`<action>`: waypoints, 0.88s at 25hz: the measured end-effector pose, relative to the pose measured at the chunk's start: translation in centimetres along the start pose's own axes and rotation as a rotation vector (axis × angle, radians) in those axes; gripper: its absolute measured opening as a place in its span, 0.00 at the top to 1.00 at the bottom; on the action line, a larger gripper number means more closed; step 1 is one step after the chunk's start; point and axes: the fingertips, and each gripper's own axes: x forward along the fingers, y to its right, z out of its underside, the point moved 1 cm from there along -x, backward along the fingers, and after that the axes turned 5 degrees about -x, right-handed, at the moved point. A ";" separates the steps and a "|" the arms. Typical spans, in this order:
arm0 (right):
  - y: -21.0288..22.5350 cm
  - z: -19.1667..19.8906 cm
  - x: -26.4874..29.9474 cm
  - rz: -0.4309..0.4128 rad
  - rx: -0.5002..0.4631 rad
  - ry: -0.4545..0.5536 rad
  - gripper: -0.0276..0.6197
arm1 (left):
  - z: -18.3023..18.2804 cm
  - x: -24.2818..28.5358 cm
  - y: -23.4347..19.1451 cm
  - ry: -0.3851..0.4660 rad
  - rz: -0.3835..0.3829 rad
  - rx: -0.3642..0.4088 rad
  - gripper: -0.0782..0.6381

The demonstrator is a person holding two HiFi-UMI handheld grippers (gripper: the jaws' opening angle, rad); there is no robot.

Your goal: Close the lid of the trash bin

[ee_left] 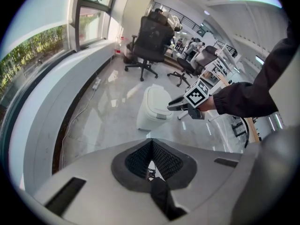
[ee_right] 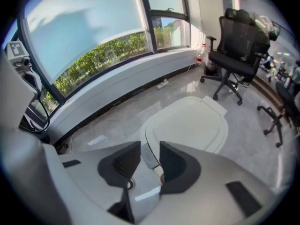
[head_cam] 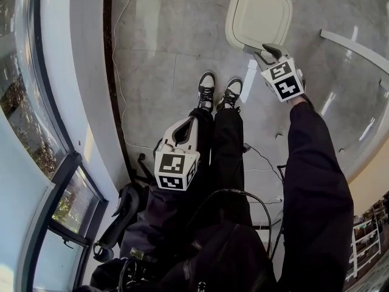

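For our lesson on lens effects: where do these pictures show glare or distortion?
Head view: glare streaks on the glossy grey tiled floor, dark window frame bowed. Left gripper view: dark circular fisheye border. Right gripper view: cream plastic trash bin sharp.

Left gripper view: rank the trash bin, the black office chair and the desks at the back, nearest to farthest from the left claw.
1. trash bin: just ahead, centre of view.
2. black office chair: beyond the bin, upper centre.
3. desks: far back, upper right.

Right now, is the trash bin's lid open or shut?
Shut. The lid lies flat on the trash bin, with no gap showing at its rim.
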 end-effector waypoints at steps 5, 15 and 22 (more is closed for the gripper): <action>-1.3 -2.6 -8.1 0.068 0.061 0.115 0.91 | -4.9 -2.7 3.2 0.090 0.041 0.050 0.89; -2.8 -9.2 -29.1 0.290 0.227 0.370 0.95 | -16.3 -11.7 11.6 0.313 0.118 0.151 0.89; -6.1 -15.6 -44.9 0.443 0.233 0.596 0.95 | -24.8 -22.1 20.4 0.555 0.279 0.284 0.89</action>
